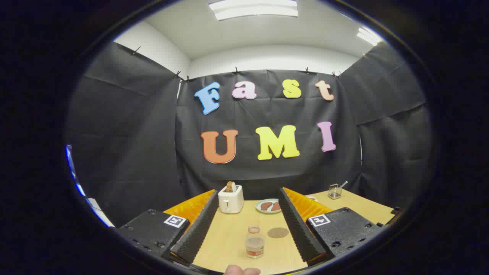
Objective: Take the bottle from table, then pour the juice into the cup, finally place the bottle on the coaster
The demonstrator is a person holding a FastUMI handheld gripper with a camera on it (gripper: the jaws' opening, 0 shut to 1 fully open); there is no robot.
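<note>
Gripper view: bottle on table, untouched; task at its first step.

Item: gripper (248,229), fingers spread wide, gripping nothing. Bottle (255,241), lower centre of frame, upright on the table (225,240) between the fingers. Coaster (277,232) just right of it, bare. Toaster (230,198) and plate (268,206) beyond, mid-frame. Cup not identifiable. A fingertip (241,270) at bottom centre. Remaining, by judgement: grasp, pour, set on coaster.

A small clear bottle (255,242) stands upright on the desk (229,236); a round brown coaster (277,232) lies just beside it.
</note>
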